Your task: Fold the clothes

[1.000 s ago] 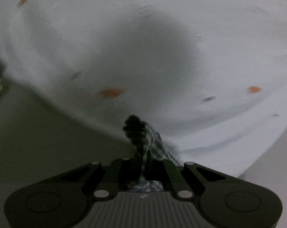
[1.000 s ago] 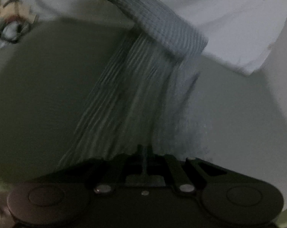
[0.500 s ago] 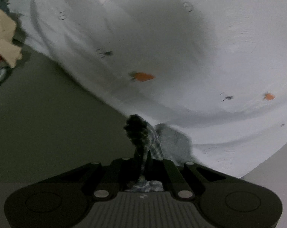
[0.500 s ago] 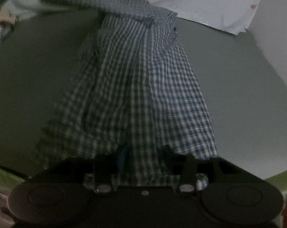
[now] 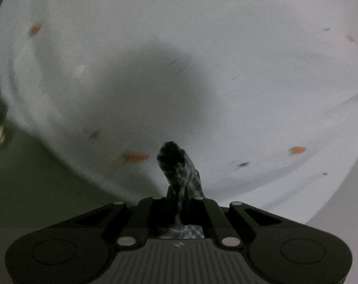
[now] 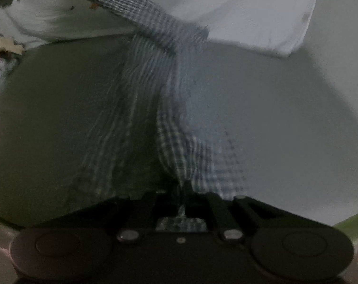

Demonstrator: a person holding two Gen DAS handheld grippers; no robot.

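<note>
My left gripper [image 5: 179,189]: clenched tight on a bunched tuft of the checked shirt [image 5: 179,165]; the cloth sticks up past my fingertips in a dark wad and a bit of it shows behind the jaws.
Beyond my left gripper: a white sheet [image 5: 202,47] with small orange marks [image 5: 135,157] and a few dark specks fills nearly the whole view; my own shadow falls on its middle.
Left edge, left view: a strip of dull grey-green counter [image 5: 36,189] under the sheet's edge, and something pale and blurred at the far left that I cannot make out.
My right gripper [image 6: 184,194]: grasping the checked shirt [image 6: 155,108], its jaws having just been closing on the thin fold of fabric pinched between them.
Where the shirt is: it runs from my right gripper up and away across the counter [image 6: 273,118], partly lifted and rippled, blurred by motion.
Far end of the shirt: a band of checked cloth crosses over the near edge of the white sheet [image 6: 250,11] at the top of the view.
Far left, right view: a jumble of other cloth [image 6: 1,54], too blurred to tell apart.
</note>
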